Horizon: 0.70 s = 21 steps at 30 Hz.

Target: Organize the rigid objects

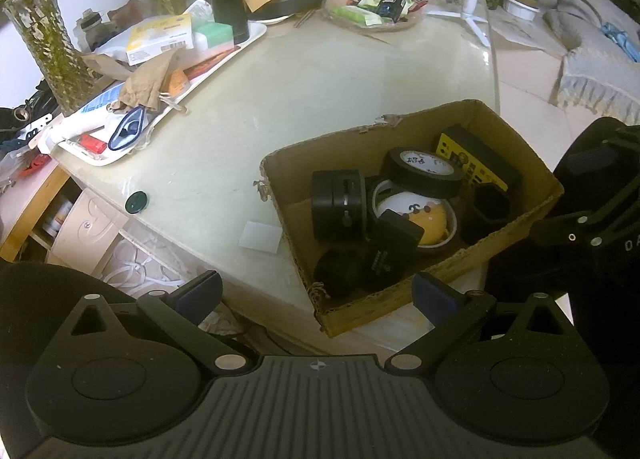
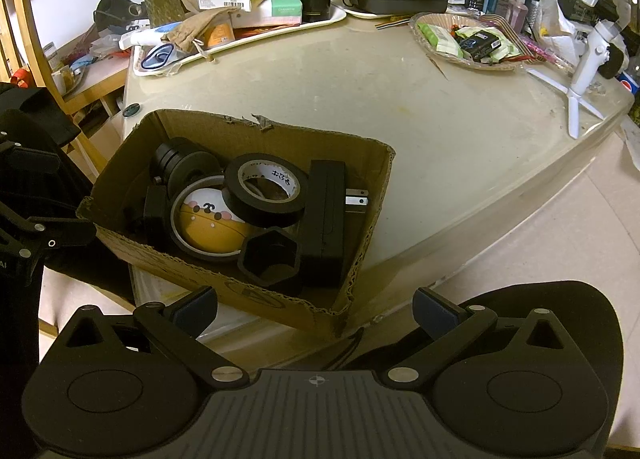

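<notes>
An open cardboard box (image 1: pixel 516 221) (image 2: pixel 240 129) sits at the near edge of the pale table. It holds a black tape roll (image 1: pixel 424 173) (image 2: pixel 265 190), a yellow-and-white ball inside a ring (image 1: pixel 420 215) (image 2: pixel 210 217), a black hexagonal cup (image 1: pixel 490 205) (image 2: pixel 270 261), a black charger with plug prongs (image 2: pixel 326 215), a yellow-labelled black box (image 1: pixel 478 161) and black cylinders (image 1: pixel 339 205) (image 2: pixel 180 163). My left gripper (image 1: pixel 317 293) is open and empty before the box's near left corner. My right gripper (image 2: pixel 315 309) is open and empty before its near right side.
A small dark round cap (image 1: pixel 136 202) (image 2: pixel 131 110) and a white paper slip (image 1: pixel 261 237) lie on the table left of the box. A cluttered white tray (image 1: pixel 256 37) (image 2: pixel 336 17), a snack basket (image 1: pixel 374 25) (image 2: pixel 472 63), vases and a white tripod (image 2: pixel 580 87) stand at the back.
</notes>
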Each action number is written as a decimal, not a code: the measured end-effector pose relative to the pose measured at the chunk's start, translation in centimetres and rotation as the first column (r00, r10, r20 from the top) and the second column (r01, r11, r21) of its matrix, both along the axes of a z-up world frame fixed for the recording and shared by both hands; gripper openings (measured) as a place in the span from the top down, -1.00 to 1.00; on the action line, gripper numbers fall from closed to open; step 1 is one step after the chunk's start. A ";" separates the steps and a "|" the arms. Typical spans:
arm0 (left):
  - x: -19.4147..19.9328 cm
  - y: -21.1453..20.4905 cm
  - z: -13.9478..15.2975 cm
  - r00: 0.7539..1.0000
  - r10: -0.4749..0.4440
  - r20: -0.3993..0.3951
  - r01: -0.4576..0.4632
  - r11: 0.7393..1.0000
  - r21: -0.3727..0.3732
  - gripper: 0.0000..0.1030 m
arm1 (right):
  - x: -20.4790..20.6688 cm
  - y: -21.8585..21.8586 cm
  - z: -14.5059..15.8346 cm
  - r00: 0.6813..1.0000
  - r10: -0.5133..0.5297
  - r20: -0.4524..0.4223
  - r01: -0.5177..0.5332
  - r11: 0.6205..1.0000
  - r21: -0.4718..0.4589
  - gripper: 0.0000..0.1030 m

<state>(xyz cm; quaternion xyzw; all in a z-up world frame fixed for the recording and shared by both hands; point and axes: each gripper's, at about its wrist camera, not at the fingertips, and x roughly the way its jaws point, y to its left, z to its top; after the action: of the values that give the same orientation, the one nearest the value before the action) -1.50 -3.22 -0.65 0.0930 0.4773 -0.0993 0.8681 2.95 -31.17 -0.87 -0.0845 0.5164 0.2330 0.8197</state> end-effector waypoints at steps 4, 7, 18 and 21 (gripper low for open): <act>0.0 -0.1 -0.1 1.000 -0.010 -0.004 0.010 1.000 0.001 -1.00 | 0.0 0.0 0.0 1.000 0.000 0.000 0.000 1.000 -0.001 -1.00; 0.1 0.0 -0.1 1.000 -0.010 -0.006 0.010 1.000 -0.002 -1.00 | 0.0 0.0 0.0 1.000 0.000 0.000 0.000 1.000 -0.001 -1.00; 0.1 0.0 -0.1 1.000 -0.010 -0.004 0.010 1.000 -0.001 -1.00 | 0.0 -0.1 -0.2 1.000 0.002 0.001 -0.002 1.000 -0.009 -1.00; 0.0 0.0 -0.1 1.000 -0.007 -0.005 0.007 1.000 -0.004 -1.00 | 0.0 -0.1 -0.2 1.000 0.002 0.001 -0.002 1.000 -0.010 -1.00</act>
<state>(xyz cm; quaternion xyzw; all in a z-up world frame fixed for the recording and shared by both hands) -1.46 -3.26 -0.72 0.0927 0.4788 -0.1033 0.8669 2.97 -31.22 -1.12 -0.0892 0.5172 0.2314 0.8192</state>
